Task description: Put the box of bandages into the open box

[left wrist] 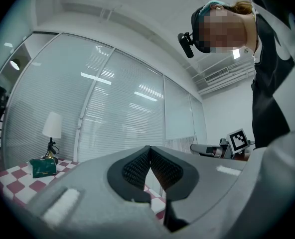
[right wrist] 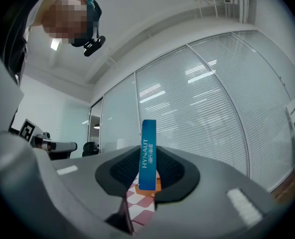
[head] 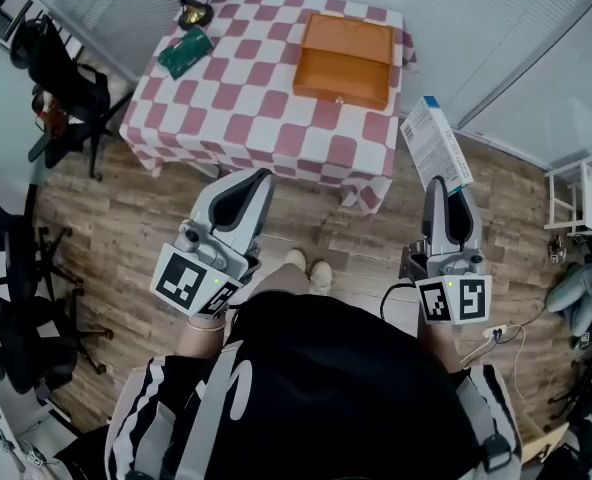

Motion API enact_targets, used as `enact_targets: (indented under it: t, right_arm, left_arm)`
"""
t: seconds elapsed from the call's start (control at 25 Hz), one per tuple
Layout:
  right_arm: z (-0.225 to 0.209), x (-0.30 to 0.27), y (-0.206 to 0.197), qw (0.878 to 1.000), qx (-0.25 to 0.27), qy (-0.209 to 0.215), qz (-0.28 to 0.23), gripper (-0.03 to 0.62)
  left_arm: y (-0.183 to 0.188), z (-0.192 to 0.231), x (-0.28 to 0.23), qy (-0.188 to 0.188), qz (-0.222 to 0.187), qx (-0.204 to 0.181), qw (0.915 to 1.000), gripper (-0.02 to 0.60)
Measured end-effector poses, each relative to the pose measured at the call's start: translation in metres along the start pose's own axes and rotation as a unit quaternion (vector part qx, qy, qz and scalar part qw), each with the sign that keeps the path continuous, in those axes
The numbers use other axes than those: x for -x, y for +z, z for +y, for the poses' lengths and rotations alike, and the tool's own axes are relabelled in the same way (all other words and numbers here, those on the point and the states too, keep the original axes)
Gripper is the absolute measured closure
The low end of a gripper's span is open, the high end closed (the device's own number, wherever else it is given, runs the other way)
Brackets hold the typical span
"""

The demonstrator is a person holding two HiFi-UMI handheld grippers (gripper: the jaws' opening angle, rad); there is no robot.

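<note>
The open orange box lies on a table with a pink-and-white checked cloth, ahead of me. My right gripper is shut on the box of bandages, a white carton with a blue edge, held in the air off the table's right corner. In the right gripper view the blue edge of the bandage box stands upright between the right gripper's pads, with the checked cloth below. My left gripper hovers before the table's front edge. Its pads meet at the tips and hold nothing.
A green pouch and a lamp sit at the table's far left. Black office chairs stand left of the table, a white shelf unit at the right. A cable and plug lie on the wooden floor.
</note>
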State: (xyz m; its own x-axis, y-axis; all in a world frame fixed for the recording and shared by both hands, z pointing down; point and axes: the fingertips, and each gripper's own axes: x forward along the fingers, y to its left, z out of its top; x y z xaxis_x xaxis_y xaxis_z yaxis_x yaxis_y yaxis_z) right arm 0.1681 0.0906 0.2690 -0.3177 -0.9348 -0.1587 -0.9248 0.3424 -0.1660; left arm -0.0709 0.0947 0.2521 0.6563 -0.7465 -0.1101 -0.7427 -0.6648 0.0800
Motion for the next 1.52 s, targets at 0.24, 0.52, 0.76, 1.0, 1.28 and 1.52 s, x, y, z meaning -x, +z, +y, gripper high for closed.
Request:
enact_targets:
  t: [0.24, 0.52, 0.76, 1.0, 1.28, 1.52]
  right_arm:
    - [0.004, -0.013, -0.009, 1.0, -0.006, 0.008, 0.004, 0.514]
    - [-0.006, -0.025, -0.011, 1.0, 0.003, -0.007, 0.004, 0.515]
    - [-0.02, -0.046, -0.008, 1.0, 0.01, -0.025, -0.003, 0.514]
    - [-0.035, -0.079, -0.008, 0.999, 0.014, -0.034, -0.007, 0.514]
    - [-0.042, -0.12, -0.011, 0.999, 0.016, -0.029, -0.008, 0.515]
    - [-0.052, -0.146, -0.011, 0.999, 0.018, -0.037, -0.01, 0.516]
  left_arm:
    - [-0.012, 0.016, 0.004, 0.016, 0.013, 0.007, 0.9998, 0.58]
    - [-0.015, 0.027, -0.024, -0.011, 0.005, 0.01, 0.9999, 0.58]
    - [-0.014, 0.042, -0.06, -0.034, -0.005, 0.012, 0.9993, 0.58]
    - [-0.011, 0.066, -0.093, -0.046, -0.011, 0.01, 0.9989, 0.58]
    - [-0.012, 0.097, -0.122, -0.045, -0.013, 0.013, 0.9988, 0.58]
    - [-0.011, 0.115, -0.146, -0.055, -0.015, 0.015, 0.9983, 0.58]
